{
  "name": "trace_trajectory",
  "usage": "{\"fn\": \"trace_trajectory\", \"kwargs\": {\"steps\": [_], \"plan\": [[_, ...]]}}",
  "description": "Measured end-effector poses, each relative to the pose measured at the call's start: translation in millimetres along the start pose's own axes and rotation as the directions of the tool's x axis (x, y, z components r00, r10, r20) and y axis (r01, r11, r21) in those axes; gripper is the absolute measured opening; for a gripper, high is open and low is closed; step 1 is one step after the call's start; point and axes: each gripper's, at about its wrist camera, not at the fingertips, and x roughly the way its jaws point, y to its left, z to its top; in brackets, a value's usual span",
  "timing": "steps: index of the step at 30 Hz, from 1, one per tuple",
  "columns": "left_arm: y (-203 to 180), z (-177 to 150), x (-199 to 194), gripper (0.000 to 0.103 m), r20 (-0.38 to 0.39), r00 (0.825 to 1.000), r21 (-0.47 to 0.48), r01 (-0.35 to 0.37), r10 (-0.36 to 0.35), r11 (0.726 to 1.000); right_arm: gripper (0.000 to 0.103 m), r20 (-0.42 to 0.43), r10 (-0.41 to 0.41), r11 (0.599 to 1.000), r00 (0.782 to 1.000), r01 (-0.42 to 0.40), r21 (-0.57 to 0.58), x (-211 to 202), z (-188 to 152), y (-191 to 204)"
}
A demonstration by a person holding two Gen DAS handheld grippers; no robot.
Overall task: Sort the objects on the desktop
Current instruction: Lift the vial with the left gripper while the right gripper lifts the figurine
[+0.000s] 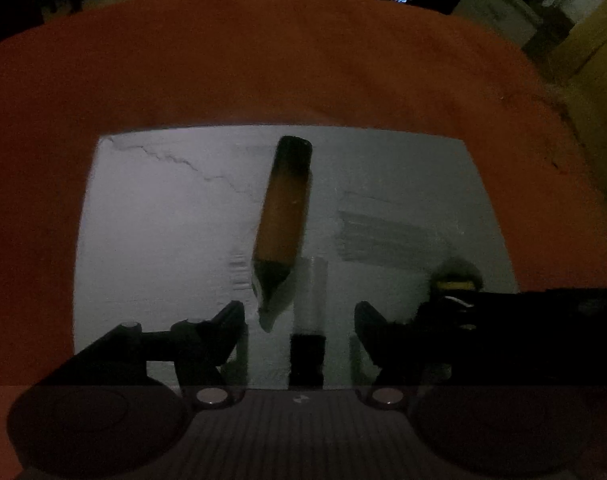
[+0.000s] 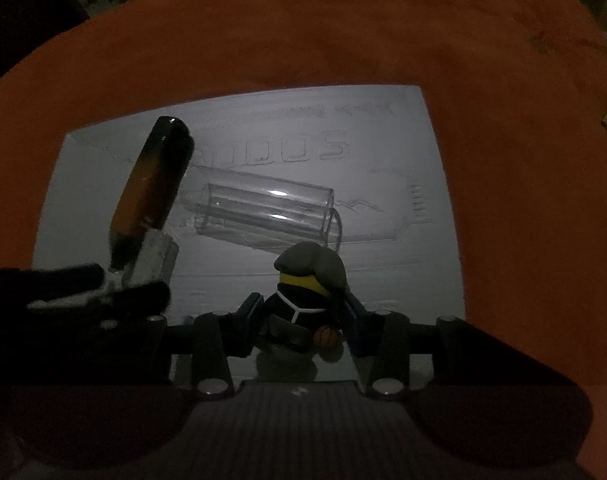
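Desktop objects lie on a white sheet (image 1: 163, 220) spread over an orange cloth (image 1: 263, 60) that covers the bench; the room is dim. The sheet bears embossed lettering and outlines, plain in the right wrist view.

A large pencil-shaped object (image 1: 283, 216), orange-bodied with a dark cap and a dark tapered tip, lies on the sheet, tip toward the left hand-held gripper (image 1: 299, 316). That gripper's jaws stand apart with neither pad touching the pencil-shaped object; the tip lies just ahead of the gap, nearer the left-hand finger. A faint clear strip with a dark base shows between the fingers; what it is cannot be told.

A clear plastic tube-shaped casing (image 2: 267, 208) lies on its side near the sheet's middle, just beside the pencil-shaped object, in the right wrist view.

The right hand-held gripper (image 2: 303, 320) is closed on a small figurine (image 2: 307, 296), black-bodied with a yellow face and a grey cap, standing upright between the pads. The figurine sits at the near edge of the sheet, well apart from the casing.
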Motion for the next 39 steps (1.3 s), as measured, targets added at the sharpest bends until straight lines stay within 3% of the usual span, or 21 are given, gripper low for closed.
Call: {"fn": "trace_trajectory", "kwargs": {"steps": [7,11,17,20,23,26,29,31,32,36,37,38,39], "plan": [[-3.6,2.1,7.9,0.048,-0.027,1.0,-0.014,0.01,-0.01,1.0,0.046,-0.012,-0.005,1.0,1.0,0.006,0.01,-0.2,4.9,-1.8],[-4.4,0.5,10.0,0.025,-0.009,0.999,-0.004,0.034,-0.034,0.999,0.045,-0.007,-0.012,0.998,1.0,0.012,-0.065,0.3,4.0,0.0],[-2.2,-7.5,3.7,0.02,0.036,0.998,0.026,0.044,-0.045,0.999,0.044,0.002,0.007,0.998,1.0,-0.007,-0.056,-4.9,-1.0,-6.7],[4.7,-12.2,-3.9,0.006,0.064,0.995,0.0,0.082,-0.081,0.997,0.044,0.006,0.027,0.999,1.0,-0.026,-0.046,-12.6,-1.2,-13.9],[9.2,-13.3,-14.9,0.006,0.082,0.992,-0.011,0.102,-0.101,0.995,0.044,0.024,0.044,0.998,0.999,-0.043,-0.035,-22.9,-0.6,-20.1],[6.9,-15.8,-14.6,0.007,0.053,0.996,0.033,0.07,-0.072,0.997,0.044,0.031,0.032,0.999,0.999,-0.031,-0.036,-27.9,0.1,-22.3],[6.9,-18.3,-11.0,0.011,0.023,0.996,0.047,0.081,-0.082,0.996,0.044,0.02,0.032,0.999,0.999,-0.032,-0.018,-25.4,0.3,-26.2],[6.4,-19.0,-9.5,0.03,0.009,0.995,0.044,0.104,-0.104,0.994,0.044,0.009,0.029,1.0,1.0,-0.029,0.001,-21.3,0.1,-29.5],[4.7,-19.1,-8.1,0.048,0.001,0.994,0.046,0.112,-0.112,0.993,0.044,0.003,0.024,1.0,1.0,-0.024,0.007,-18.4,-0.3,-30.7],[-10.6,-14.6,-6.3,0.054,0.006,0.995,0.083,0.103,-0.104,0.991,0.044,-0.012,0.016,1.0,1.0,-0.016,0.017,-10.8,-2.0,-33.2],[-13.2,-13.2,-5.6,0.06,-0.003,0.993,0.079,0.118,-0.118,0.99,0.044,-0.013,0.018,1.0,1.0,-0.017,0.019,-9.9,-2.3,-33.8],[-15.1,-12.2,-5.3,0.076,-0.007,0.992,0.069,0.125,-0.125,0.99,0.044,-0.014,0.019,1.0,1.0,-0.019,0.021,-9.0,-2.6,-34.4],[-17.3,-11.1,-4.8,0.078,-0.011,0.992,0.06,0.129,-0.129,0.99,0.044,-0.015,0.02,1.0,1.0,-0.02,0.021,-9.1,-2.8,-34.6]]}}
